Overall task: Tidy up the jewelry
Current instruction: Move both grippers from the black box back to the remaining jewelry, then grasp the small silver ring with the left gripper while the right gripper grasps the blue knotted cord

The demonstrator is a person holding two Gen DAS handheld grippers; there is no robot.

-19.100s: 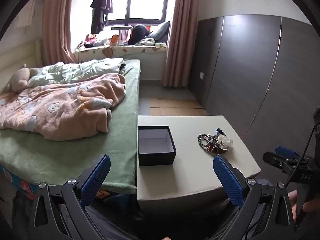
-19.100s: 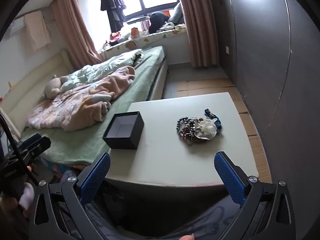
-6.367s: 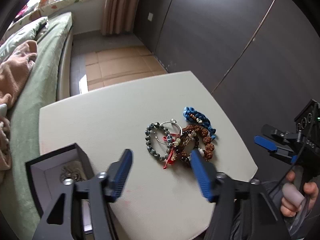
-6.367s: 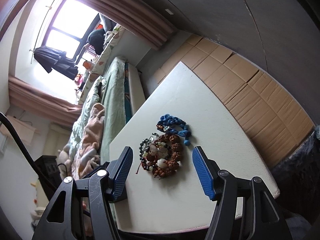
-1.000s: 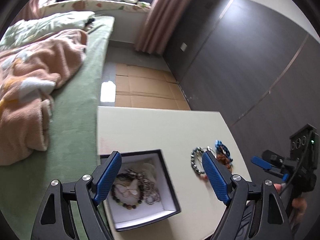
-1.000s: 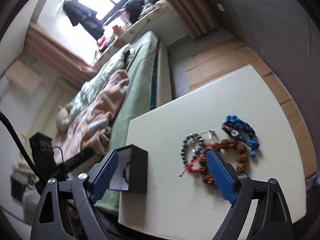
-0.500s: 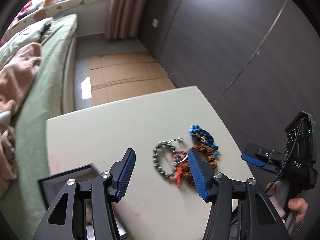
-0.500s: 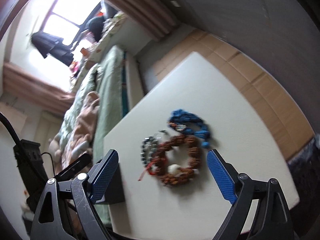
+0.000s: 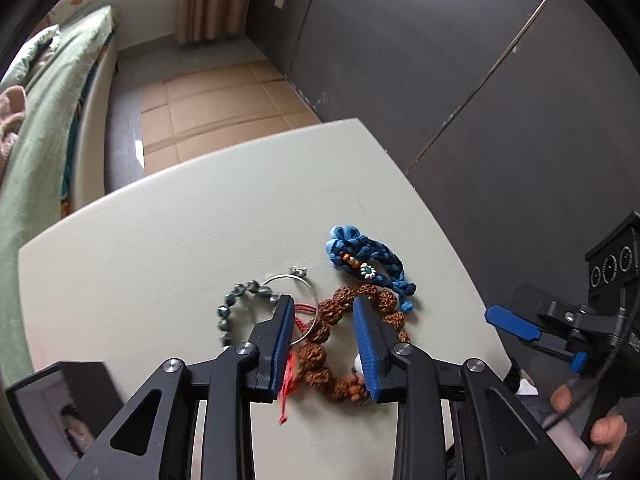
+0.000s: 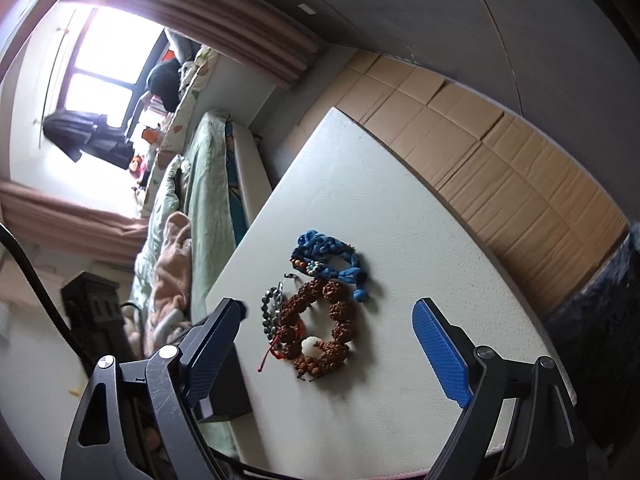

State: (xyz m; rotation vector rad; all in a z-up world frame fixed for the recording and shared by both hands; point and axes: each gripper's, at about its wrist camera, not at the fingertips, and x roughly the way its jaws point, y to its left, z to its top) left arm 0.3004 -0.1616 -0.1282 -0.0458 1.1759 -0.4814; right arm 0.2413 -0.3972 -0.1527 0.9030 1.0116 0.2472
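Your left gripper (image 9: 324,336) is closing, its blue pads astride the near arc of the brown knobbly seed-bead bracelet (image 9: 340,344), not yet pinching. The bracelet's ring runs toward twelve o'clock on the pale table (image 9: 160,240). Your right gripper (image 10: 332,344) hovers wide open, farther off.

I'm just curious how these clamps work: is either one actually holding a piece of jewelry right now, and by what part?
Nothing is held yet. The left gripper is closing its jaws around the brown bead bracelet; the right gripper is open.
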